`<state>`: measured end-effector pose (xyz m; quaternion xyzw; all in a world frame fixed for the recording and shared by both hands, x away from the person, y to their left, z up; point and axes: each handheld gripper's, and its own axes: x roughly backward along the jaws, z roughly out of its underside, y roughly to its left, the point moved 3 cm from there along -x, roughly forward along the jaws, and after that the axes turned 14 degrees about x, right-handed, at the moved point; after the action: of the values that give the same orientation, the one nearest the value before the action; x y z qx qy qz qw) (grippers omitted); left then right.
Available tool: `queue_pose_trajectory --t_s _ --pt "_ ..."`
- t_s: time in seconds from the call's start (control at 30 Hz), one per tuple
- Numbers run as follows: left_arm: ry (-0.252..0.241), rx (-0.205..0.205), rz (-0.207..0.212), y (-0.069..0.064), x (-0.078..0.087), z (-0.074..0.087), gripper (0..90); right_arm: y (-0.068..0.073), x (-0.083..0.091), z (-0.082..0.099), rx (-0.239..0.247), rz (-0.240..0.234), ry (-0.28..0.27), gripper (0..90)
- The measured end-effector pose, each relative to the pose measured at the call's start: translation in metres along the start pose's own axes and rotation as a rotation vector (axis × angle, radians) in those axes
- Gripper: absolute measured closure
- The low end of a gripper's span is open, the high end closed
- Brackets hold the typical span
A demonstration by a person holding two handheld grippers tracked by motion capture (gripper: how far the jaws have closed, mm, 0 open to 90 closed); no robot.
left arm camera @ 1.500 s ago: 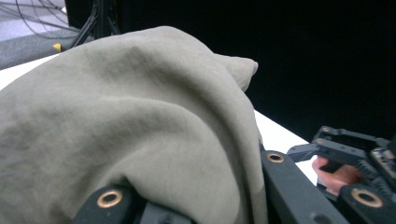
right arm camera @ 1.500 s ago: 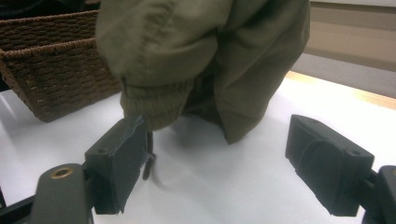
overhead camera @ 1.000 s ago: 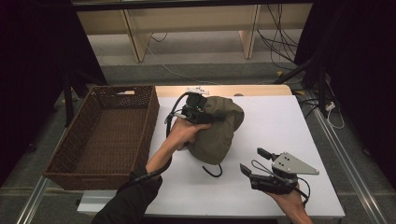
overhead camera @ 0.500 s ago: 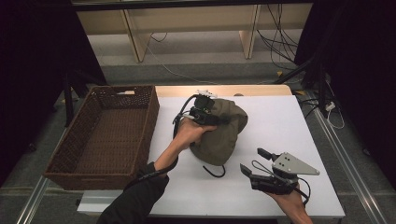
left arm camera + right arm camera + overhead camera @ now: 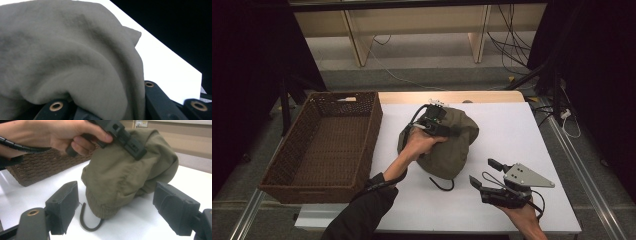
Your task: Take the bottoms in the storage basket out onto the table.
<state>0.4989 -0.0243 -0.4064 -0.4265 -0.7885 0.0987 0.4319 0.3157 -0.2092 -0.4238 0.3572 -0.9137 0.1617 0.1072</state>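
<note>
— Black pads of the right claw (image 5: 486, 175) stand wide apart at the near edge of the white counter (image 5: 532, 130), nothing between them?

— Yes — it rests low in the right hand (image 5: 524, 217), well short of the olive garment (image 5: 452, 145).

— And that garment?

— Bunched mid-counter, its dark drawcord (image 5: 87, 221) trailing on the surface. The left claw (image 5: 437, 122) is clamped on a fold at its top.

— Beyond?

— Only the wicker basket (image 5: 332, 145), left of the counter.
</note>
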Motion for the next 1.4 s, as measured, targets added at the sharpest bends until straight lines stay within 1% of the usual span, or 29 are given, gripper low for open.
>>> queue_pose_trajectory --t_s 0.03,0.13,0.2,0.37,0.4,0.43,0.5,0.6,0.7,0.73,0.8,0.97,1.07,1.1,1.13,1.17,1.2,1.27,1.3,1.4 --pt "0.000 0.000 0.000 0.000 0.000 0.000 78.4 0.000 0.000 0.000 0.000 0.000 0.000 21.7" --pt "0.024 0.008 0.007 0.002 -0.006 0.002 76.5 0.001 0.000 0.000 -0.001 -0.001 0.002 21.7" --pt "0.033 0.007 0.003 0.004 -0.009 0.003 76.3 0.001 -0.001 0.000 0.004 -0.002 -0.002 21.7" --pt "0.035 0.016 0.008 0.005 -0.011 0.003 74.7 0.001 -0.001 0.000 0.001 -0.002 -0.001 21.7" --pt "0.043 0.016 0.008 0.006 -0.013 0.003 74.2 0.001 -0.001 0.000 0.001 -0.003 -0.001 21.7" --pt "0.043 0.016 0.008 0.006 -0.013 0.003 73.5 0.001 -0.001 0.000 0.001 -0.003 -0.002 21.7" --pt "0.066 0.016 0.008 0.007 -0.016 0.002 71.2 0.001 -0.001 0.000 0.003 -0.002 -0.002 21.7" --pt "0.068 0.019 0.008 0.008 -0.016 0.002 68.3 0.000 -0.001 0.000 0.003 -0.002 0.000 21.7" --pt "0.075 0.013 0.009 0.007 -0.017 0.003 65.7 0.001 -0.001 0.000 0.002 -0.003 0.000 21.7" --pt "0.079 0.013 0.004 0.007 -0.017 0.004 62.5 0.001 -0.001 0.000 0.001 -0.004 0.001 21.6" --pt "0.082 0.012 -0.005 0.007 -0.017 0.004 59.0 0.001 -0.001 0.000 0.001 -0.003 0.000 21.7" --pt "0.084 0.016 -0.012 0.008 -0.017 0.003 52.6 0.001 -0.002 0.001 0.000 -0.003 0.001 21.7" --pt "0.085 0.006 -0.021 0.006 -0.018 0.003 50.8 0.001 -0.002 0.001 0.002 -0.004 0.003 21.7" --pt "0.088 0.008 -0.025 0.006 -0.018 0.003 49.2 0.001 -0.002 0.001 0.002 -0.004 0.003 21.7" --pt "0.090 0.006 -0.035 0.005 -0.018 0.003 46.0 0.001 -0.002 0.001 0.002 -0.004 0.004 21.7" --pt "0.090 0.006 -0.035 0.005 -0.018 0.003 42.4 0.001 -0.002 0.001 0.002 -0.004 0.004 21.7" --pt "0.092 -0.004 -0.045 0.004 -0.018 0.003 39.9 0.001 -0.002 0.001 0.003 -0.004 0.003 21.7" --pt "0.092 -0.009 -0.047 0.003 -0.017 0.003 36.9 0.001 -0.002 0.001 0.002 -0.004 0.003 21.7" --pt "0.093 -0.011 -0.048 0.002 -0.017 0.002 36.9 0.001 -0.002 0.001 0.002 -0.004 0.003 21.7" --pt "0.087 -0.017 -0.046 0.000 -0.014 0.001 32.1 0.002 -0.002 0.001 0.002 -0.005 0.004 21.7"
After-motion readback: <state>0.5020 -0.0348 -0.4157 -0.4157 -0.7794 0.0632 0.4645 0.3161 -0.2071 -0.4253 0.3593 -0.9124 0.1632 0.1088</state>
